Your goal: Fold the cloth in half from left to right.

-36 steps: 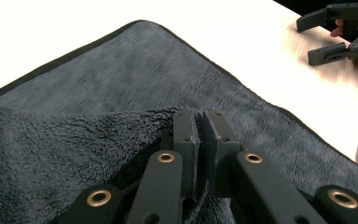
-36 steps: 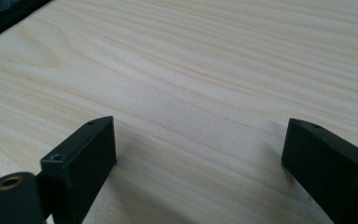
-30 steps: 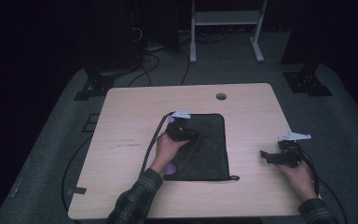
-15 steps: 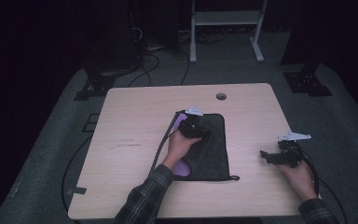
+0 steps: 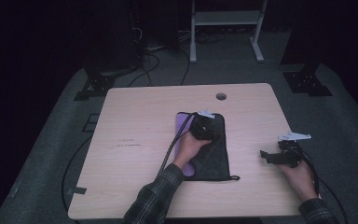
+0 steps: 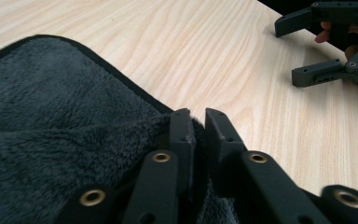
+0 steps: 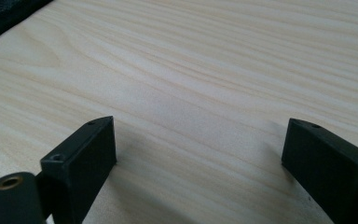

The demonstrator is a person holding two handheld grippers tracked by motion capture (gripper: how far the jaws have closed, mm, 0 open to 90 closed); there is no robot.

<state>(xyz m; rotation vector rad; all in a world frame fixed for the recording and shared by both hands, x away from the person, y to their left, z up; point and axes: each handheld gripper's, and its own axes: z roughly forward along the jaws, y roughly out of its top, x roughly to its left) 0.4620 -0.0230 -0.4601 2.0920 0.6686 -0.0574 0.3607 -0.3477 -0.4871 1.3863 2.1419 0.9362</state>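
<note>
My left gripper (image 6: 196, 122) pinches the dark fleece cloth (image 6: 51, 126) between its jaws; right gripper (image 7: 198, 149) hovers spread over the bench (image 7: 205, 60).

A light wooden table (image 5: 135, 140) stands on grey carpet (image 5: 42, 154); behind, perhaps a white stand (image 5: 223, 18) in darkness.

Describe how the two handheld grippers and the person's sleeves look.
Both the left gripper and right gripper are black, two-jawed, with brass-coloured rivets, a grey three-cornered plate on top and a trailing black cable. The sleeves are dark plaid.
</note>
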